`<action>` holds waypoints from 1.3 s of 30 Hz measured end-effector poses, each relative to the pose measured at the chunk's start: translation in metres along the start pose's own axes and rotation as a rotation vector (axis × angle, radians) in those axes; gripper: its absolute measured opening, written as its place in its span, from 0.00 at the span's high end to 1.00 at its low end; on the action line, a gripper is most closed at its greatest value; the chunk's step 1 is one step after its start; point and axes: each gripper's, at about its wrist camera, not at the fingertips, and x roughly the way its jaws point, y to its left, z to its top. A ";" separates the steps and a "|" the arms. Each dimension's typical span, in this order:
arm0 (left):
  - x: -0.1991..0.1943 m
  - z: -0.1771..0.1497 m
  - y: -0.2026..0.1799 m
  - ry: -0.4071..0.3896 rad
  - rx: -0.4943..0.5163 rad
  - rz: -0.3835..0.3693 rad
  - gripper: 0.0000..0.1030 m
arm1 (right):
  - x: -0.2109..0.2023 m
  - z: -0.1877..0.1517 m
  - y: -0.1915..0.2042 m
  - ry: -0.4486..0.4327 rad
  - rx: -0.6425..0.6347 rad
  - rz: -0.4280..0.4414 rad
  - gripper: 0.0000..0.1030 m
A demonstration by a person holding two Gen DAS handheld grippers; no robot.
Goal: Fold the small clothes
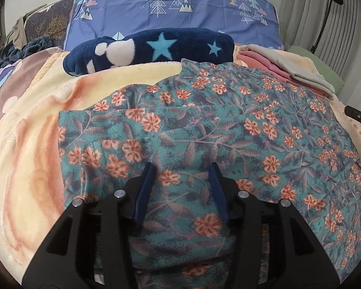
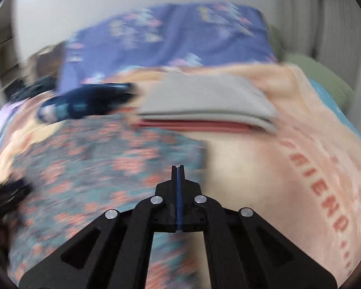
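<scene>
A teal garment with orange flowers [image 1: 204,130] lies spread on the peach blanket [image 1: 31,144]. My left gripper [image 1: 183,168] is open, its blue pads just above the garment's near part, holding nothing. In the blurred right wrist view the same garment [image 2: 96,168] lies to the left. My right gripper [image 2: 178,168] is shut with pads pressed together and empty, over the garment's right edge and the blanket [image 2: 264,168].
A folded stack, grey over pink [image 1: 288,69] [image 2: 204,106], lies at the back right. A navy star blanket [image 1: 151,50] [image 2: 89,101] and a blue tree-print pillow [image 1: 173,7] lie behind. The other gripper's black tip [image 1: 358,115] shows at the right edge.
</scene>
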 end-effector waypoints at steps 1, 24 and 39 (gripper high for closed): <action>-0.001 0.000 -0.001 -0.001 0.003 0.005 0.52 | 0.016 -0.010 0.006 0.066 -0.043 -0.056 1.00; -0.092 -0.053 -0.038 -0.107 0.202 0.134 0.28 | -0.067 -0.094 -0.043 0.108 0.116 -0.053 0.92; -0.147 -0.106 -0.044 -0.118 0.206 0.198 0.24 | -0.129 -0.131 -0.013 0.087 0.003 0.084 0.76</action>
